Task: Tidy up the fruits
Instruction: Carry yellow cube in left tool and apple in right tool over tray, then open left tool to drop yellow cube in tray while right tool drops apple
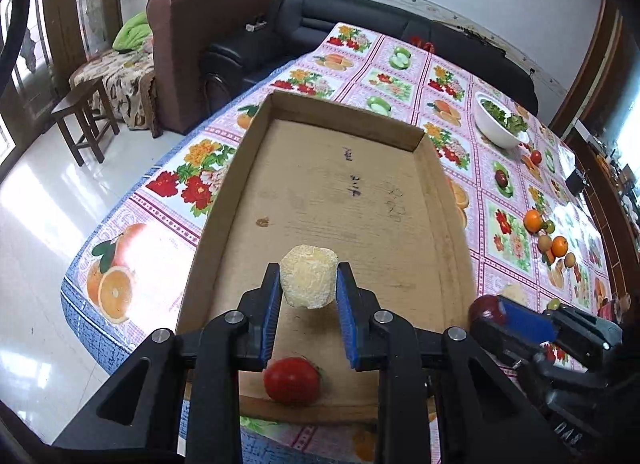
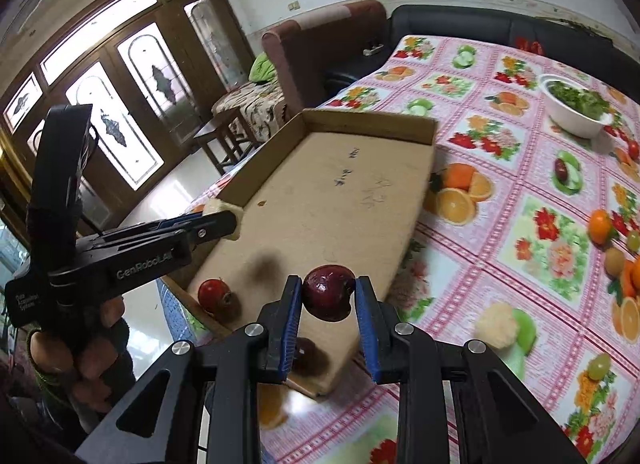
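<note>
A shallow cardboard tray point(image 1: 340, 192) lies on the flowered tablecloth. My left gripper point(image 1: 308, 269) is shut on a pale fruit in white foam netting point(image 1: 308, 284) and holds it above the tray's near half. A red round fruit point(image 1: 292, 380) lies in the tray's near corner. In the right wrist view my right gripper point(image 2: 328, 281) is shut on a dark red fruit point(image 2: 329, 294) over the near end of the tray point(image 2: 340, 204). The left gripper point(image 2: 230, 221) with its pale fruit point(image 2: 218, 208) hangs over the tray's left wall, and the red fruit point(image 2: 214, 294) sits below it.
A second pale netted fruit point(image 2: 498, 324) lies on the cloth right of the tray. Oranges, kiwis and grapes point(image 2: 604, 232) are scattered at the far right. A white bowl of greens point(image 2: 576, 112) stands at the back right. The table edge drops to the floor on the left.
</note>
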